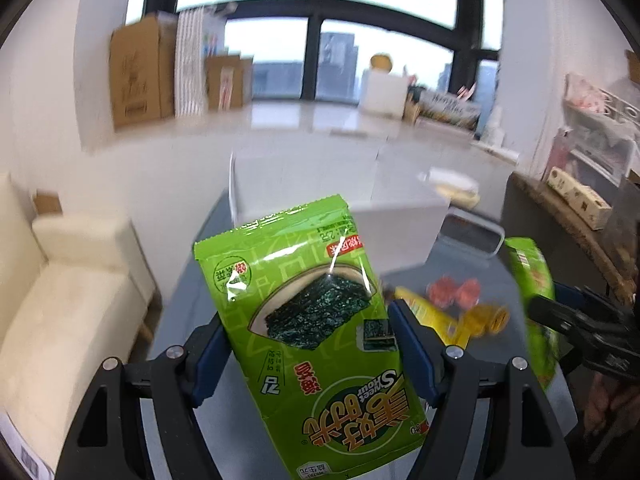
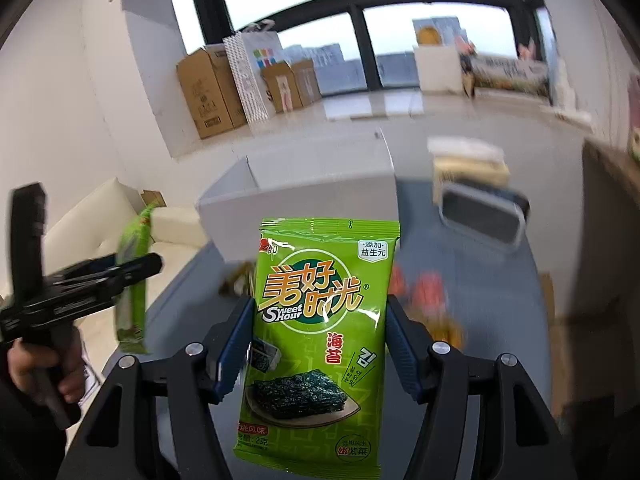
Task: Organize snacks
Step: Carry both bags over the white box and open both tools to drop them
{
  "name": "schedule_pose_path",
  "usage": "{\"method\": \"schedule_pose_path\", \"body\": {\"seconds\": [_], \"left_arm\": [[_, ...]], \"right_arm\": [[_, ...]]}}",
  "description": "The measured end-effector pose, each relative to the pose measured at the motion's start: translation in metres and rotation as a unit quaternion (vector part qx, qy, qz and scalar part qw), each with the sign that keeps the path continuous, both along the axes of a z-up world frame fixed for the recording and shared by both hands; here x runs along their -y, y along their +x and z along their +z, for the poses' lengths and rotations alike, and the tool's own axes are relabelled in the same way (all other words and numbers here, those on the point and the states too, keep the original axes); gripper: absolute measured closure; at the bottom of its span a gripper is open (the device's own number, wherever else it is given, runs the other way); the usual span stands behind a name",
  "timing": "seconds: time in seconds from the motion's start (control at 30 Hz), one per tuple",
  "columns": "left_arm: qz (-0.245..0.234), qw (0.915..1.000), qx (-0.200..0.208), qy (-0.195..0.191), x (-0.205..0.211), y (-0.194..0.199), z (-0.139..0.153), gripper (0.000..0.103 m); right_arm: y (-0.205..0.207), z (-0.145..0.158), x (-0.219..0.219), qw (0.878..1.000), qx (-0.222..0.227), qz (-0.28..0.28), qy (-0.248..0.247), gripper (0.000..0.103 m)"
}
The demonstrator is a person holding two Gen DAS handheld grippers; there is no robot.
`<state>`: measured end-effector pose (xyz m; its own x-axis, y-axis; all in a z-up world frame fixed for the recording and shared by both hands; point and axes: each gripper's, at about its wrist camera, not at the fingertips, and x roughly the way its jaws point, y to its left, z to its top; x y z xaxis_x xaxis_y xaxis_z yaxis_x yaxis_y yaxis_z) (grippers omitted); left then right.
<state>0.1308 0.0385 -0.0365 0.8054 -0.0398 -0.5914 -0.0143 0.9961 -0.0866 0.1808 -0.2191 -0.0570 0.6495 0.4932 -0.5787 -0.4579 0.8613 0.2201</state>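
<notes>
Left gripper (image 1: 308, 344) clamps one seaweed packet (image 1: 304, 320) at centre frame; right gripper (image 2: 320, 344) clamps another (image 2: 320, 340). Light, slippery, crushable film: grip mid-body.

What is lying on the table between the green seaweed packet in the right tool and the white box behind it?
In the right wrist view, between the seaweed packet and the white box only bare grey table shows; the red snacks lie off to the right.

Open white box (image 2: 304, 184) stands ahead, loose snacks (image 1: 456, 300) on the table (image 2: 500, 300) before it
</notes>
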Motion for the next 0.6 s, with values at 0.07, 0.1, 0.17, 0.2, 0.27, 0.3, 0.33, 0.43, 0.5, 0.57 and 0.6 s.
{"method": "schedule_pose_path", "body": {"seconds": [0.07, 0.1, 0.17, 0.2, 0.27, 0.3, 0.33, 0.43, 0.5, 0.57, 0.6], "left_arm": [[-0.004, 0.9999, 0.014, 0.002, -0.002, 0.012, 0.013, 0.023], [-0.008, 0.9998, 0.02, 0.002, -0.003, 0.019, 0.02, 0.023], [-0.015, 0.9993, 0.034, 0.006, -0.006, 0.034, 0.034, 0.023], [-0.016, 0.9992, 0.037, 0.007, -0.008, 0.045, 0.039, 0.023], [-0.023, 0.9991, 0.035, -0.003, -0.018, 0.07, 0.047, 0.023], [-0.019, 0.9992, 0.035, -0.005, -0.023, 0.087, 0.05, 0.023], [-0.015, 0.9992, 0.037, 0.0, -0.024, 0.099, 0.052, 0.023], [-0.013, 0.9989, 0.045, 0.005, -0.032, 0.142, 0.057, 0.023], [-0.011, 0.9993, 0.033, 0.016, -0.034, 0.169, 0.056, 0.023], [-0.014, 0.9994, 0.027, 0.017, -0.036, 0.187, 0.053, 0.023], [-0.013, 0.9995, 0.022, 0.017, -0.038, 0.195, 0.052, 0.022]], "right_arm": [[0.014, 0.012, -0.008, 1.0, 0.015, 0.001, -0.002, 0.035], [0.026, 0.019, -0.014, 1.0, 0.021, 0.002, -0.003, 0.035], [0.048, 0.032, -0.027, 0.999, 0.034, 0.003, -0.002, 0.035], [0.057, 0.036, -0.032, 0.999, 0.037, 0.003, -0.006, 0.035], [0.083, 0.045, -0.047, 0.999, 0.05, 0.005, -0.014, 0.035], [0.093, 0.047, -0.053, 0.999, 0.051, 0.005, -0.018, 0.035], [0.11, 0.05, -0.06, 0.999, 0.046, 0.002, -0.018, 0.035], [0.147, 0.054, -0.077, 0.999, 0.033, 0.009, -0.008, 0.035], [0.175, 0.057, -0.092, 0.999, 0.034, 0.006, -0.028, 0.035], [0.2, 0.058, -0.105, 0.999, 0.032, 0.009, -0.032, 0.035], [0.208, 0.058, -0.109, 0.999, 0.025, 0.011, -0.031, 0.035]]}}
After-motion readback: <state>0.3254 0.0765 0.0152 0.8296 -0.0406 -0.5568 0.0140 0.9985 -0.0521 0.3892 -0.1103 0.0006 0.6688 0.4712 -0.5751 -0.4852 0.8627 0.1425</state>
